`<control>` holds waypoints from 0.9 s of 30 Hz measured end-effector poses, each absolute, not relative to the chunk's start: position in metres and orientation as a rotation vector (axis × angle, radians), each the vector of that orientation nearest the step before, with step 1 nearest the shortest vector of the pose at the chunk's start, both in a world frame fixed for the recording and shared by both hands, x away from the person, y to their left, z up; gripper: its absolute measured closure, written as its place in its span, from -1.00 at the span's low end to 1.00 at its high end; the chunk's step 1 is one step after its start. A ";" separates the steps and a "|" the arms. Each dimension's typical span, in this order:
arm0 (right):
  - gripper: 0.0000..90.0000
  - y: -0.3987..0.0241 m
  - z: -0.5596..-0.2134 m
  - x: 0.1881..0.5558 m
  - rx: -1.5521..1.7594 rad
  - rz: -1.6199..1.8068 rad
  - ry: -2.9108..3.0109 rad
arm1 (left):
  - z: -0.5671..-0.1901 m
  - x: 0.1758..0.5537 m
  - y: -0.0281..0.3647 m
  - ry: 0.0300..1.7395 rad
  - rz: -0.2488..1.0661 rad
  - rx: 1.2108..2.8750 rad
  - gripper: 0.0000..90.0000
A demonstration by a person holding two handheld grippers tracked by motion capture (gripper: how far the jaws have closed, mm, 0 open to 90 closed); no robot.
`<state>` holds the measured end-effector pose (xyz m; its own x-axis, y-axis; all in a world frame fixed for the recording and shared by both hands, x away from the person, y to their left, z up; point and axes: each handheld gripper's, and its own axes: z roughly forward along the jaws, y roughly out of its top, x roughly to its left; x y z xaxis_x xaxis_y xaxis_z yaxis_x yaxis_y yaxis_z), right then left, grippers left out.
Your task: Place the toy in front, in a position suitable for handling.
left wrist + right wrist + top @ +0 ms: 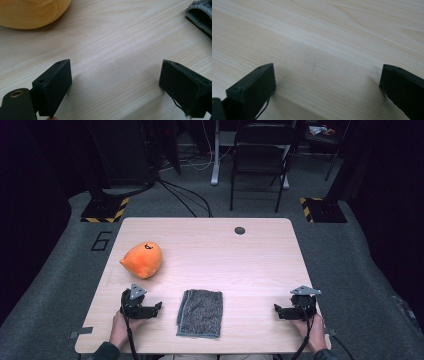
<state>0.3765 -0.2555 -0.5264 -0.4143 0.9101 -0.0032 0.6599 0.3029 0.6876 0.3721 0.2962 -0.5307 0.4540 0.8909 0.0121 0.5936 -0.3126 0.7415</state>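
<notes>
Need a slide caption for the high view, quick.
Both open grippers, left and right, rest beside a folded grey towel; orange plush behind.

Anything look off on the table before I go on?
Nothing stands out. The grey cloth lies folded and flat between the open left gripper and right gripper; the orange plush sits whole, apart from both. No spills or damage show.

Left gripper point(150, 309): jaws wide apart, bare table point(240, 265) between them
Ahead of it: open wood up to the orange plush point(142, 259), near its far-left side
To its right: grey towel point(200, 312) lies flat just beside, low, with a narrow strip of wood between
Right gripper point(280, 310): jaws spread, bare wood between and ahead
Middle: broad open stretch from towel to right gripper
Far edge: small dark disc point(240, 230), flush
</notes>
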 end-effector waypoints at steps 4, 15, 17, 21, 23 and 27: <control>-1.00 -0.249 -0.521 0.375 1.359 0.855 2.236 | -0.531 0.372 0.296 1.236 0.564 2.028 -0.77; -0.93 -0.212 -0.491 0.368 1.195 0.949 2.332 | -0.530 0.372 0.296 1.236 0.557 2.032 -0.77; -0.93 -0.207 -0.489 0.368 1.169 0.955 2.355 | -0.531 0.372 0.296 1.236 0.562 2.027 -0.77; -0.92 -0.188 -0.485 0.366 1.099 0.953 2.410 | -0.531 0.372 0.296 1.235 0.560 2.028 -0.77; -0.91 -0.173 -0.483 0.366 1.062 0.966 2.444 | -0.531 0.372 0.296 1.235 0.560 2.027 -0.77; -0.91 -0.156 -0.482 0.366 1.009 0.974 2.487 | -0.531 0.372 0.296 1.235 0.560 2.028 -0.77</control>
